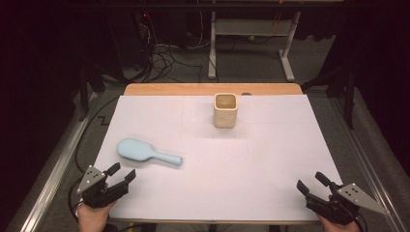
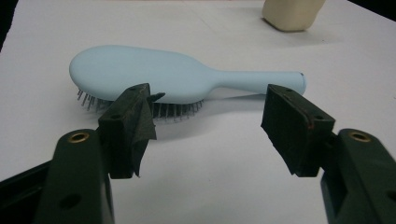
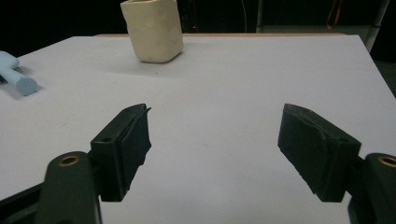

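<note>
A light blue hairbrush point(image 1: 145, 152) lies bristles down on the left half of the white table point(image 1: 270, 159), its handle pointing right. In the left gripper view the hairbrush point(image 2: 177, 74) lies just beyond the jaws. My left gripper point(image 1: 122, 173) hovers at the front left corner, open and holding nothing point(image 2: 208, 119). A cream square cup point(image 1: 225, 110) stands upright near the far edge; the right gripper view has the cup point(image 3: 153, 29) at the upper left. At the front right corner my right gripper point(image 1: 313, 182) is open and holds nothing point(image 3: 215, 140).
A wooden strip point(image 1: 212, 89) runs along the far edge of the table. Beyond it stand a white table frame point(image 1: 251, 43) and loose cables point(image 1: 164, 58) on the floor. Metal rails point(image 1: 53, 169) flank both sides of the table.
</note>
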`<state>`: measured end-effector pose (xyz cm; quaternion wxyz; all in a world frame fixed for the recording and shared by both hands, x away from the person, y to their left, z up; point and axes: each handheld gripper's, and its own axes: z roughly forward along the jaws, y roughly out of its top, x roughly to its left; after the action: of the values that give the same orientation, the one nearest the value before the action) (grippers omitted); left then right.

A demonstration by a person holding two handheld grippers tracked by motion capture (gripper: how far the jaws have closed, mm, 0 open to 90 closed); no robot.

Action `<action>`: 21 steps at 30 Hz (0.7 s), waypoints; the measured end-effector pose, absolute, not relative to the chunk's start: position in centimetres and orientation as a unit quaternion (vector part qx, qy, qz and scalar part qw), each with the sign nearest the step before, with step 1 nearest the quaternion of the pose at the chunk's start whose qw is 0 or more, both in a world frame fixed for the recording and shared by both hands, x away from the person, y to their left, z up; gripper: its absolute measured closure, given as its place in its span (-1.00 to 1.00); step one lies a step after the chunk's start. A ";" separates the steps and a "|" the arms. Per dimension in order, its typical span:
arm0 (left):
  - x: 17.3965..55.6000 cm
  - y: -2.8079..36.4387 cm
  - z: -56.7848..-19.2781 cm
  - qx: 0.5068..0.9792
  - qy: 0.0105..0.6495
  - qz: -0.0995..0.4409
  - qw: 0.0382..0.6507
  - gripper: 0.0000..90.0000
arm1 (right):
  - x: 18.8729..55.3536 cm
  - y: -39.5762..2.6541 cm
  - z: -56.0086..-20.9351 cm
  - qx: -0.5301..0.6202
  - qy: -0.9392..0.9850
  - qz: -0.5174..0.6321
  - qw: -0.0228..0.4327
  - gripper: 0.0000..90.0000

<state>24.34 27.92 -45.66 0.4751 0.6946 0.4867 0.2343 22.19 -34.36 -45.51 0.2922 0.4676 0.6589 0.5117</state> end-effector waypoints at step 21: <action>24.2 27.9 -45.5 0.691 0.482 0.234 0.485 -0.25 | 22.2 -34.3 -45.5 0.467 0.658 0.515 0.290 -0.43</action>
<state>24.23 27.88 -45.46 0.4855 0.6909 0.4819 0.2339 22.15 -34.26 -45.49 0.2902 0.4671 0.6577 0.5147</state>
